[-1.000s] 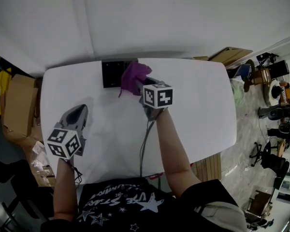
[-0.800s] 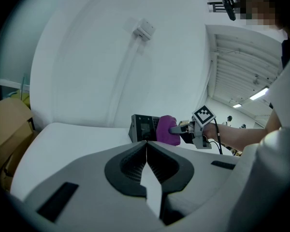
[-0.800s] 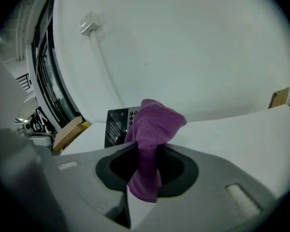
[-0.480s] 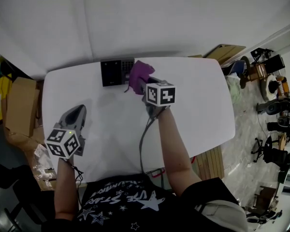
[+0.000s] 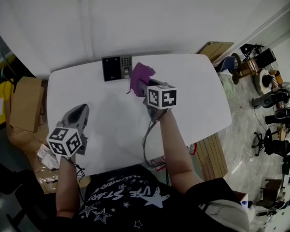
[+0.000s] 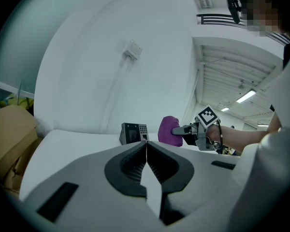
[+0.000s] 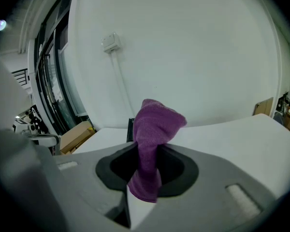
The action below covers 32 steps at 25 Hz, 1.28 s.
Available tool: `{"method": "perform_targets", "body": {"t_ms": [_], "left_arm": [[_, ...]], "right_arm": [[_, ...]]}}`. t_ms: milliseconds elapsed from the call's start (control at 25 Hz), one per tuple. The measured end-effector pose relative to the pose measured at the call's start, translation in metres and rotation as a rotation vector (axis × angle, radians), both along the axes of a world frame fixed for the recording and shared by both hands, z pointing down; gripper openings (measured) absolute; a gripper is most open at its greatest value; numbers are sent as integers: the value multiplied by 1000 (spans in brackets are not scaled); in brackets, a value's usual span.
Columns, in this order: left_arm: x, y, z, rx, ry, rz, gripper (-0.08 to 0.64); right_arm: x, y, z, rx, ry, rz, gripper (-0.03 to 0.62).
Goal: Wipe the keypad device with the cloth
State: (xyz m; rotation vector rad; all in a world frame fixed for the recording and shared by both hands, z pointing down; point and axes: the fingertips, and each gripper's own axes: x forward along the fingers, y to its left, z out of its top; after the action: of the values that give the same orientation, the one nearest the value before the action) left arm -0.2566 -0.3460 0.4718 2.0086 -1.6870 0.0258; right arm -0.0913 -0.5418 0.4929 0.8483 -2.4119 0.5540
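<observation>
keypad device (image 5: pixel 117 67) on desk (image 5: pixel 193 91), at far edge, left of middle | cloth (image 5: pixel 141 76) just beside its right side, between right tongs (image 5: pixel 140 85), behind far edge | left tongs (image 5: pixel 80 111) near desk's left edge, well apart from both | cardboard box (image 5: pixel 26 103) beyond left edge

White smooth table with rounded corners (image 5: pixel 198 95), far edge close against a pale wall (image 5: pixel 159 18). Near that far edge, left of the middle, resting directly on the top: a black rectangular keypad device (image 5: pixel 117 67), dark screen on the left half, grey keys on the right.
</observation>
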Motion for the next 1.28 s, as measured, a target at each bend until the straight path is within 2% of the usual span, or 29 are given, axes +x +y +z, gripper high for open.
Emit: {"method": "perform_targets", "body": {"t_ms": [240, 520, 760, 1040, 1280], "left_arm": [[14, 44, -3, 20, 4, 57, 9], [36, 105, -2, 43, 8, 136, 9], [52, 142, 9, 24, 22, 203, 9], [73, 154, 15, 26, 47, 239, 9], [98, 155, 32, 0, 71, 229, 9]], "right_arm": [[11, 69, -3, 20, 3, -1, 95], [24, 159, 4, -16, -45, 62, 97], [30, 224, 14, -43, -63, 72, 95], [46, 250, 20, -43, -13, 52, 96], [54, 264, 36, -47, -1, -17, 96]]}}
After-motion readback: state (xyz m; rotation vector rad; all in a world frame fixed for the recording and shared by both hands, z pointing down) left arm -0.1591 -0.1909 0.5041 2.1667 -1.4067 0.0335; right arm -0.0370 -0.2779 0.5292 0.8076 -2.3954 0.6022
